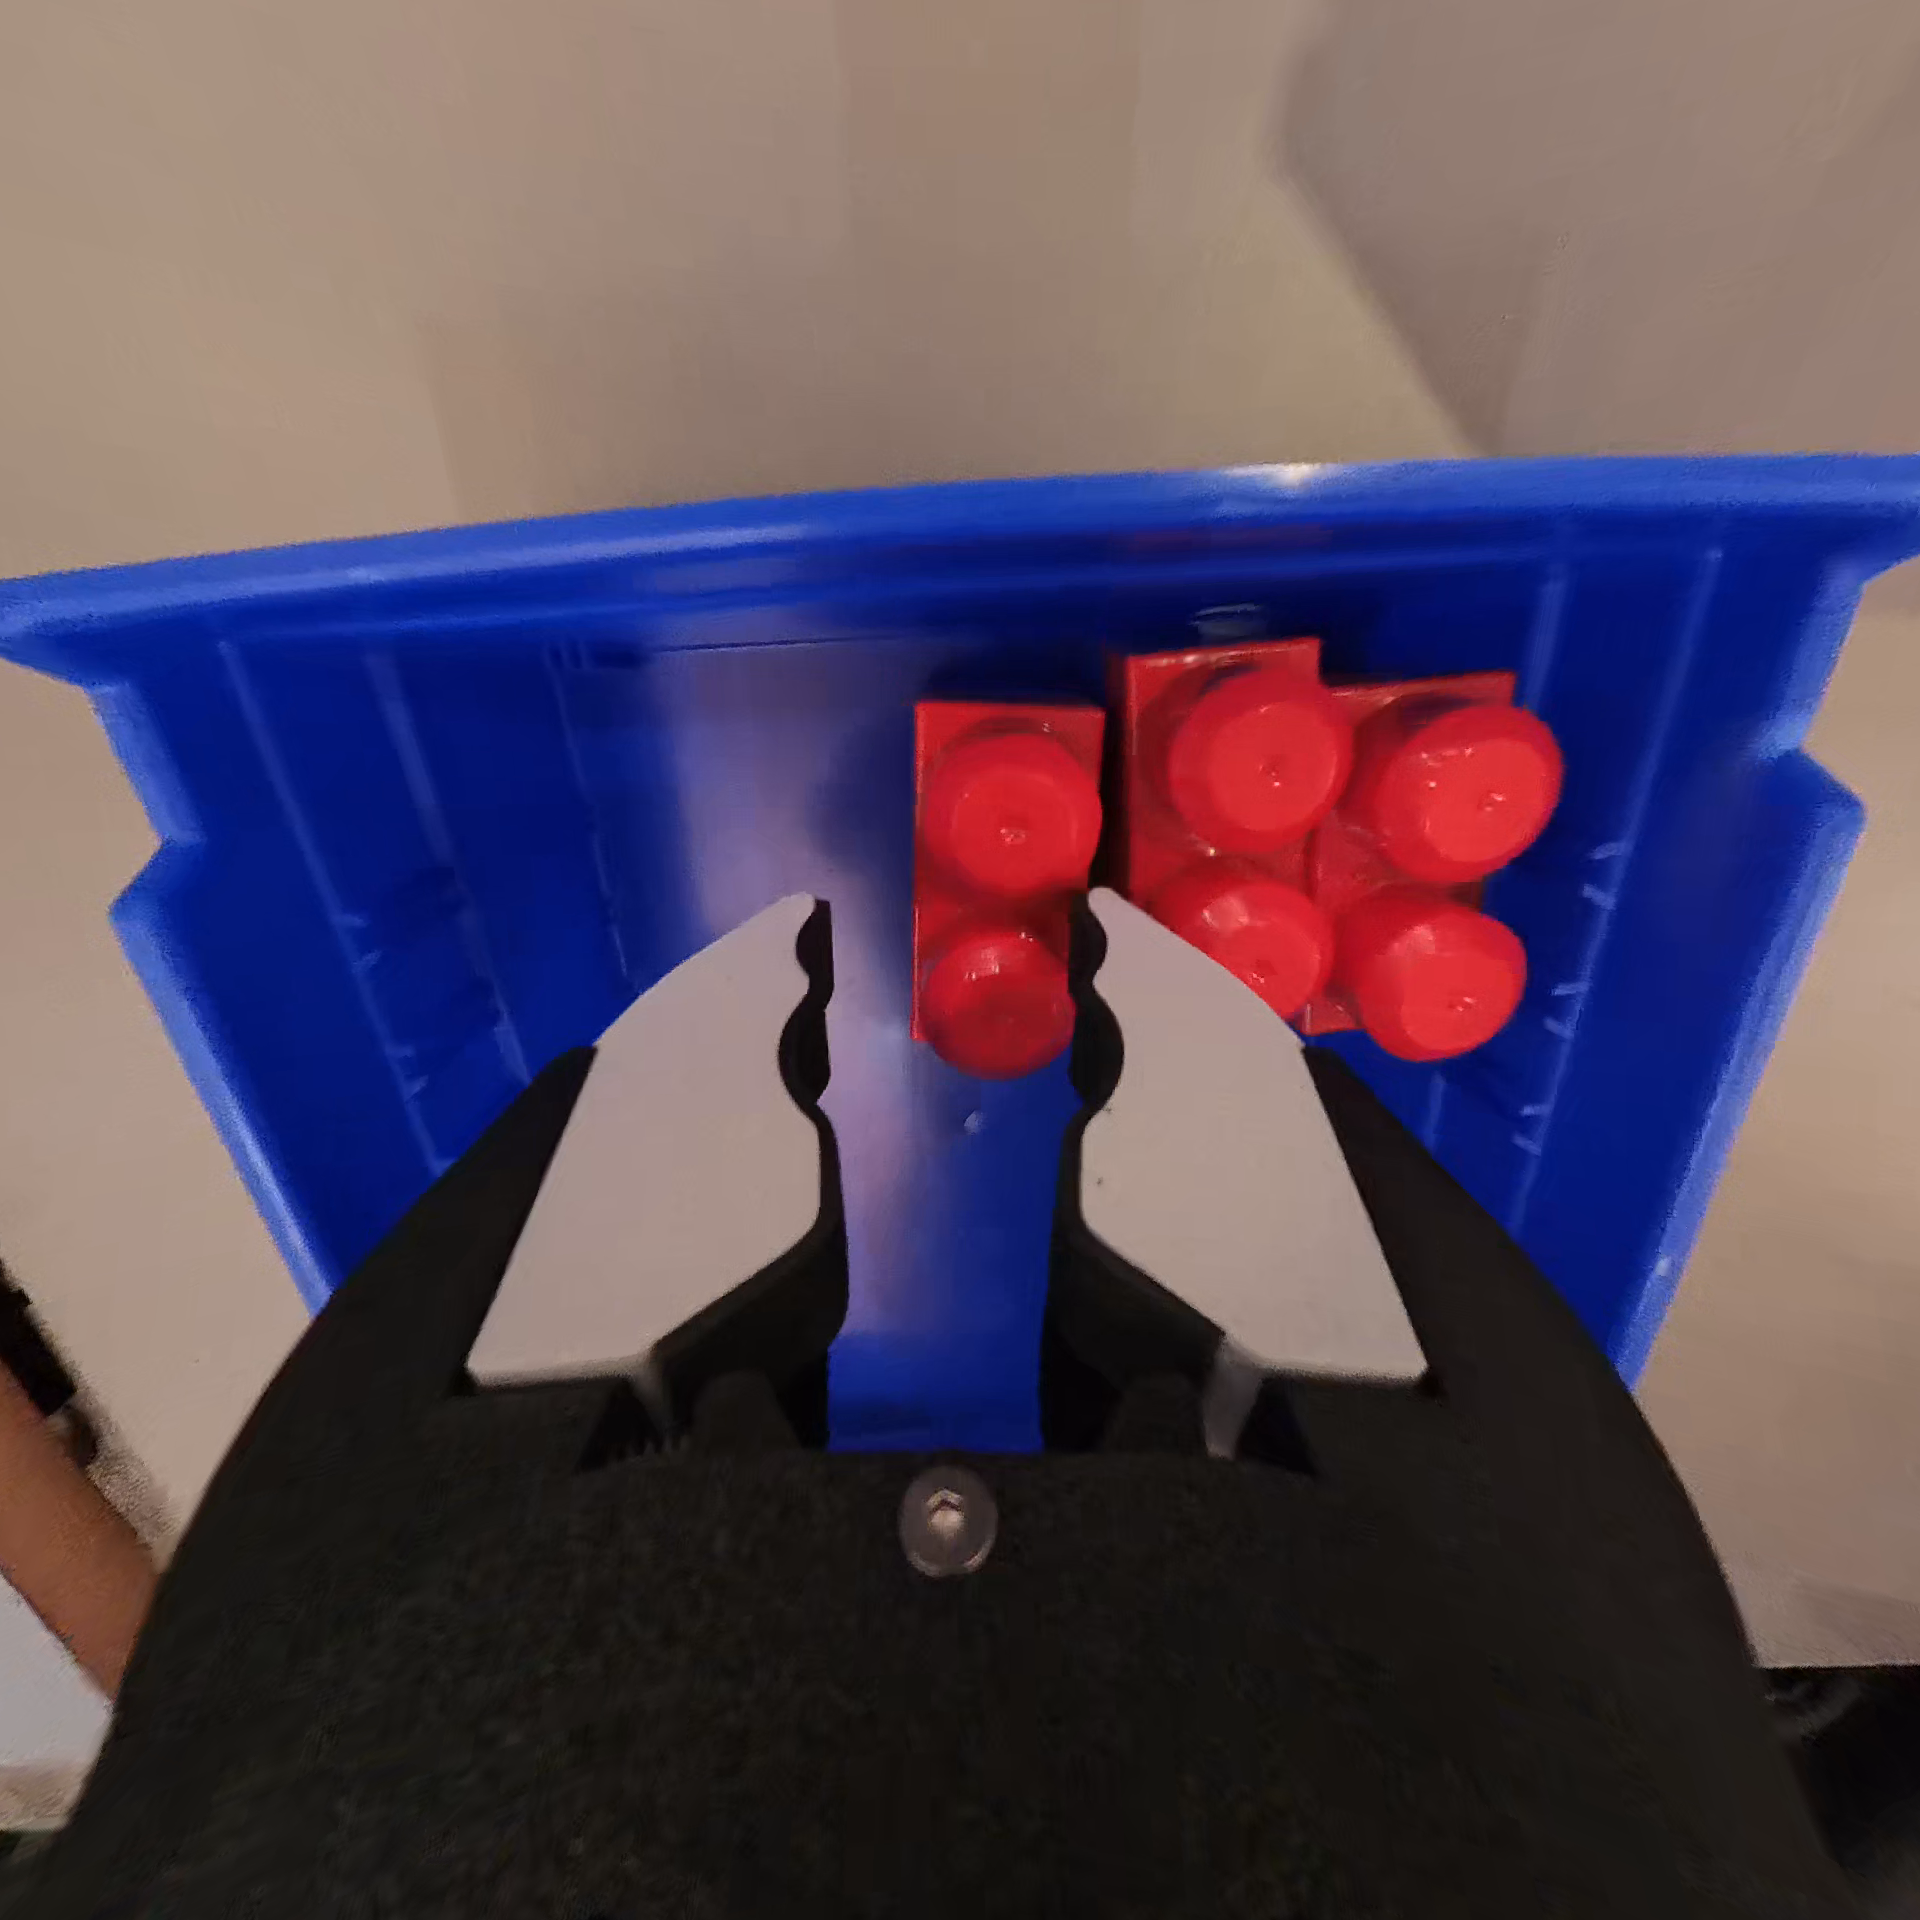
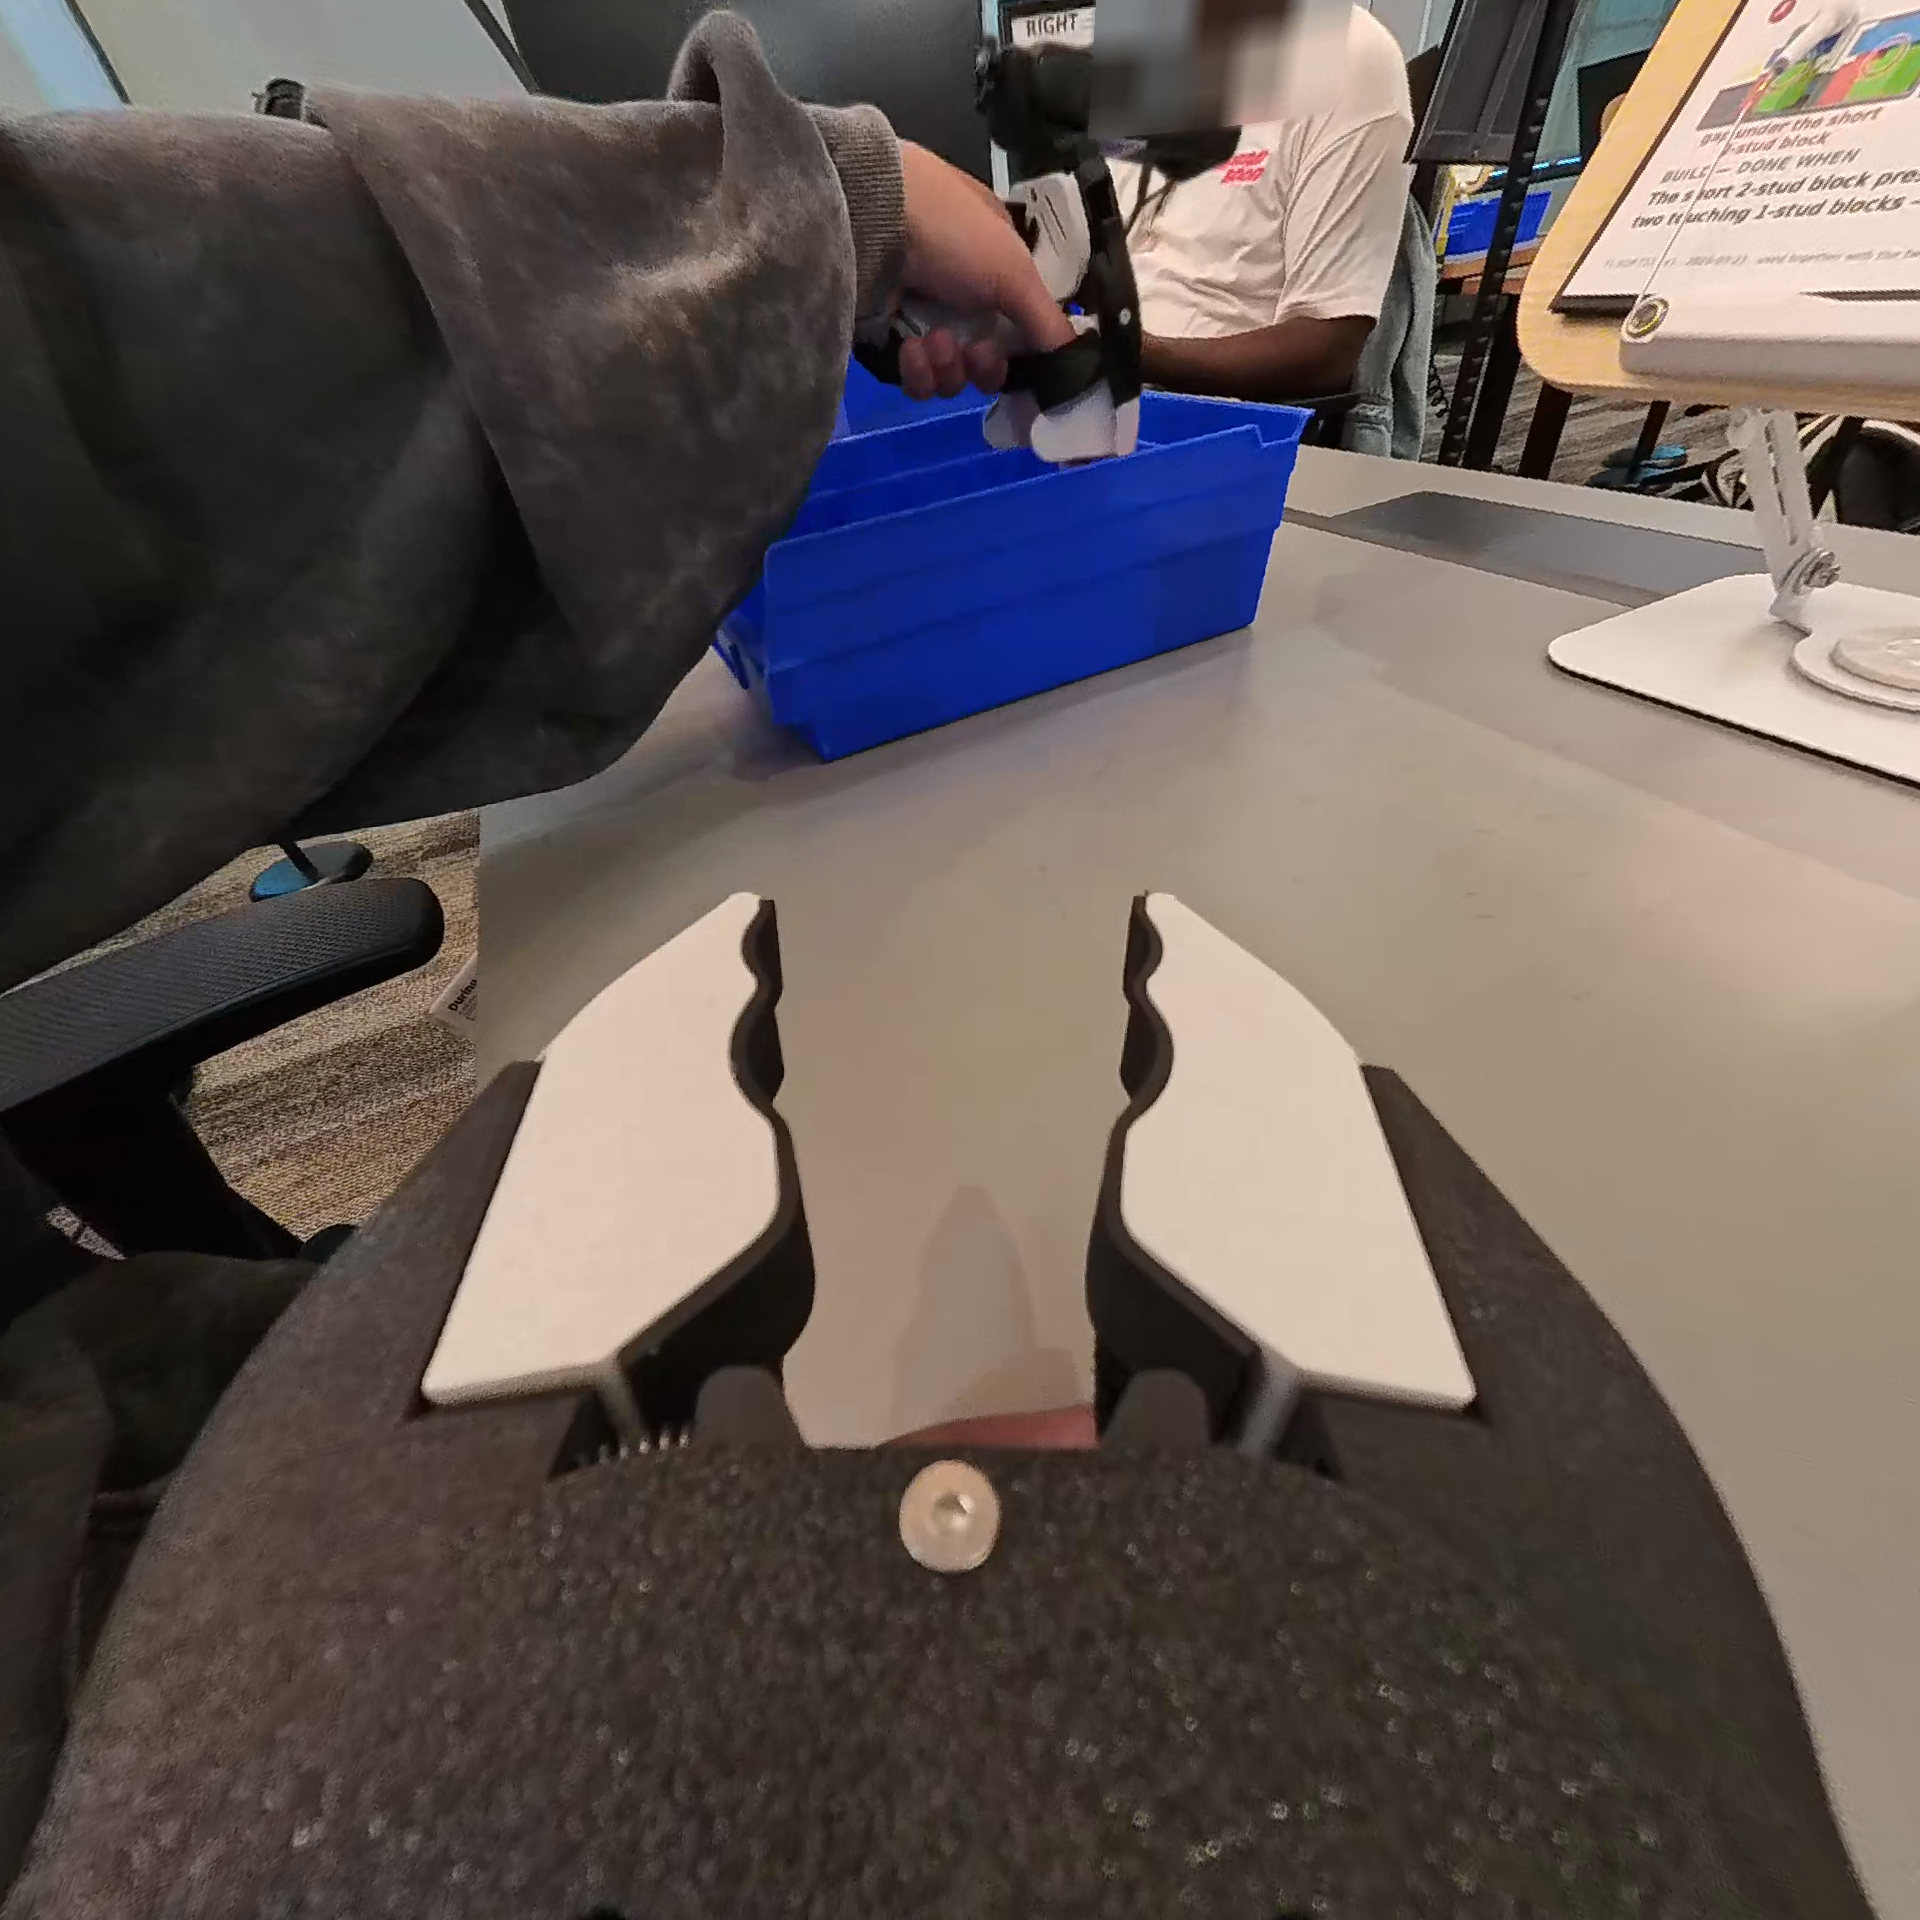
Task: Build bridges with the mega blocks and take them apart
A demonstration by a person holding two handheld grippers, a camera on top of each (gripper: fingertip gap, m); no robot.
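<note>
The left gripper [image 1: 951,935] is lowered into a blue bin [image 1: 416,935], its jaws parted to a narrow gap and holding nothing. Just ahead of its tips, a red two-stud block [image 1: 1003,883] lies on the bin floor, its near stud sitting between the two fingertips without clearly touching either. Right beside that one sits a red four-stud block [image 1: 1340,852], close against the bin's far wall. The bin stands on a grey counter [image 2: 1351,883], and a hand [image 2: 966,281] in a grey sleeve [image 2: 520,364] grips the left tool from above. The right gripper [image 2: 951,935] hangs low over the bare counter, well apart from the bin, jaws spread wide and empty. A white stand [image 2: 1766,644] holding an instruction sheet [image 2: 1766,208] rests further along the counter.
</note>
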